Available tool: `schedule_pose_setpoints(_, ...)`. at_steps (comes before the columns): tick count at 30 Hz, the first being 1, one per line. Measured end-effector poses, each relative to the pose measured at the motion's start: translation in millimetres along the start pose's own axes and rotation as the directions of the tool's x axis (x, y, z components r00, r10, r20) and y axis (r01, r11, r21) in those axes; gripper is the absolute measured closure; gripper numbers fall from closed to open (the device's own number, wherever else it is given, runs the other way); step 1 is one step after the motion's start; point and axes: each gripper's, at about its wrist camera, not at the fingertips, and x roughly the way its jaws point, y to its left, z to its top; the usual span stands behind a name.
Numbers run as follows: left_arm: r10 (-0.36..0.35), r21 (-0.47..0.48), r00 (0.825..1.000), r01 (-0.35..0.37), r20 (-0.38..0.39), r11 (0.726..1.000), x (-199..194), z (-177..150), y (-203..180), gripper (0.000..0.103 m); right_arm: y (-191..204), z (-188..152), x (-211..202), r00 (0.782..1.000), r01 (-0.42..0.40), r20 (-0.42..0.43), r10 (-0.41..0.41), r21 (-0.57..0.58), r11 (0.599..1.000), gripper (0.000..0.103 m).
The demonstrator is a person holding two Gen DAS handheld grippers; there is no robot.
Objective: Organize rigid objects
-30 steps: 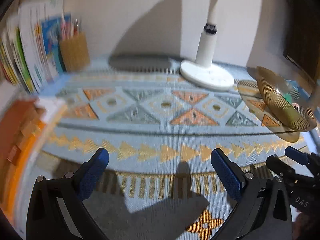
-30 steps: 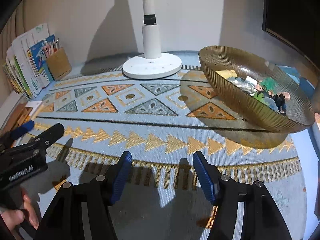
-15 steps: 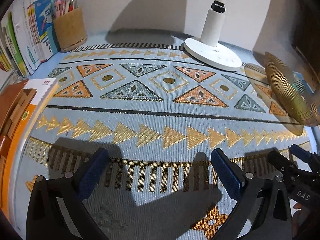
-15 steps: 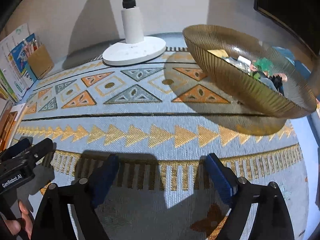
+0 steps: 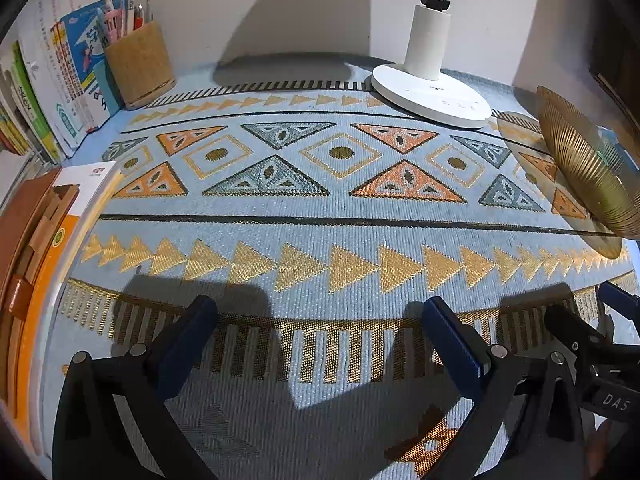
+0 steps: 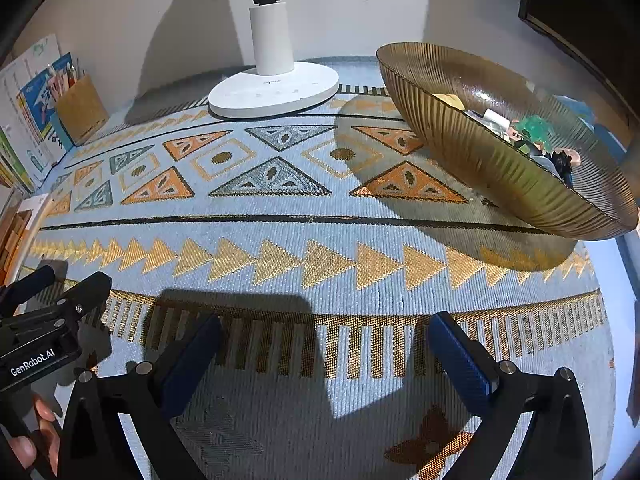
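Observation:
A ribbed amber glass bowl (image 6: pixel 480 152) stands at the right of the patterned mat and shows as an edge-on rim (image 5: pixel 580 168) in the left wrist view. Inside it lie several small objects (image 6: pixel 528 132), among them a green piece and a yellow one. My left gripper (image 5: pixel 320 316) hangs open over the mat's striped border with nothing between its blue pads. My right gripper (image 6: pixel 324 332) is over the same border; its jaws are opening wide and nothing sits between them. Each gripper shows at the edge of the other's view, the right gripper (image 5: pixel 592 336) and the left gripper (image 6: pixel 60 296).
A white lamp base (image 6: pixel 276 88) stands at the back centre. A cork pen holder (image 5: pixel 138 64) and upright books (image 5: pixel 52 80) line the back left. An orange and white box (image 5: pixel 72 216) with wooden pieces lies along the left edge. A hand (image 6: pixel 36 436) grips the left tool.
The right gripper's jaws have spread from half open to wide. Both views have tipped downward, bringing the mat's striped border under the fingers. The left gripper's jaws kept their width.

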Motion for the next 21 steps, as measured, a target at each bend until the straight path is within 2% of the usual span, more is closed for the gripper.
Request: schedule_pose_setpoints(21,0.000,0.001,1.000,0.000,0.000,1.000,-0.1,-0.2,1.0,0.001,0.1,-1.6,-1.1,1.000,0.000,0.000,0.000,-0.002,1.000,0.000)
